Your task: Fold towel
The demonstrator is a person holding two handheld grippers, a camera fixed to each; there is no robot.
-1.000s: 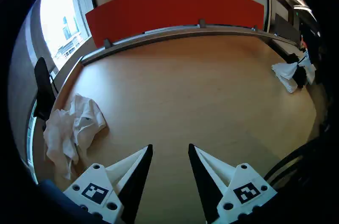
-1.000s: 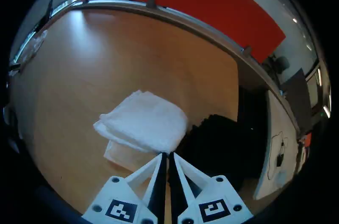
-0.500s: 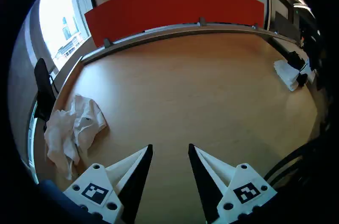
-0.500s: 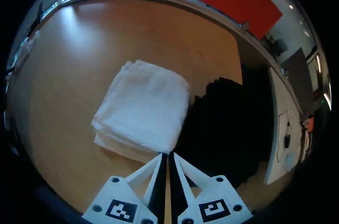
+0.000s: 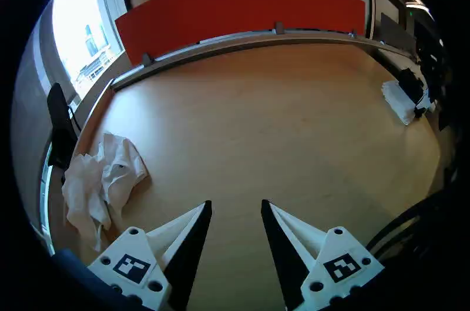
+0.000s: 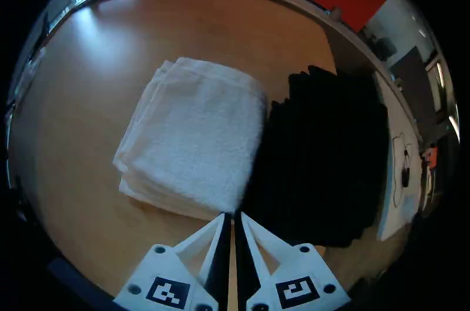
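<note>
1. Wooden desk (image 6: pixel 88 76) beneath both tools, with red partition (image 5: pixel 235 11) along far edge.
2. Right tool (image 6: pixel 231 214): fingers together, tips at near right corner of folded towel (image 6: pixel 194 134). Cannot tell whether a layer is pinched between them.
3. Left tool (image 5: pixel 234 202): fingers apart, holding nothing, above bare desk.
4. Folded towel position: flat on desk directly ahead of right tool, right edge touching black stack (image 6: pixel 323 158). Seen from left gripper view, well apart from left tool, near right edge of desk.
5. Handling, as a judgement: light, soft, limp terry, not fragile. Layers likely to slide and splay if lifted by one corner.
6. Take hold at a corner or along folded edge, through all layers. Support opposite corner with left tool.
7. Crumpled white cloth (image 5: pixel 103 181): near left tool, at left side of desk, well apart from folded towel.
</note>
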